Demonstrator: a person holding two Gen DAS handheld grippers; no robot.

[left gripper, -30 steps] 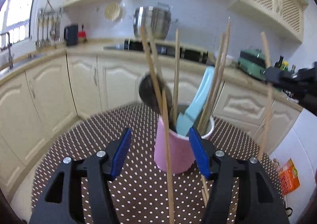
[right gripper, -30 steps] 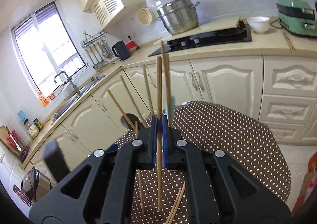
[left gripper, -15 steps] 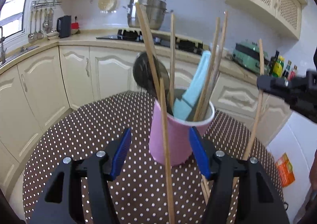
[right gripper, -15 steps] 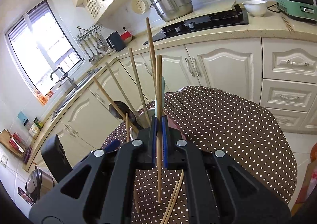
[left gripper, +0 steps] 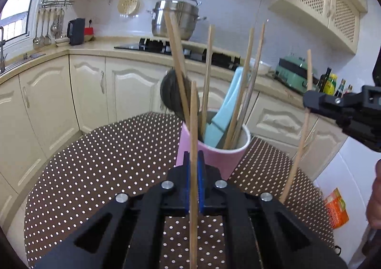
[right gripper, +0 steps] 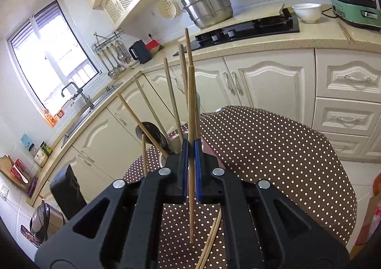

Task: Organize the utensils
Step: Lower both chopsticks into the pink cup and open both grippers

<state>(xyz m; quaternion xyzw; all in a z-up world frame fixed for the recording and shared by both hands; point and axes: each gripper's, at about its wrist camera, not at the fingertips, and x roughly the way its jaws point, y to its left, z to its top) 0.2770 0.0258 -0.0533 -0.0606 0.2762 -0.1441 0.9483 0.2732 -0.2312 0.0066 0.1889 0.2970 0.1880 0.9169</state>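
Note:
A pink cup (left gripper: 209,157) stands on the dotted table (left gripper: 107,161). It holds several wooden chopsticks, a light blue spatula (left gripper: 223,119) and a dark ladle (left gripper: 171,95). My left gripper (left gripper: 194,166) is shut on an upright wooden chopstick (left gripper: 194,126) just in front of the cup. My right gripper (right gripper: 191,152) is shut on another upright chopstick (right gripper: 191,107) beside the cup's rim (right gripper: 175,135). The right gripper also shows in the left wrist view (left gripper: 309,102) with its chopstick (left gripper: 300,142). The cup's body is mostly hidden in the right wrist view.
Two loose chopsticks (right gripper: 209,242) lie on the table under my right gripper. Cream cabinets, a hob and a steel pot (left gripper: 176,19) run along the back counter. An orange packet (left gripper: 337,207) lies on the floor to the right.
My left gripper has shut on the chopstick that stood between its open fingers. Both grippers have come a little closer to the cup.

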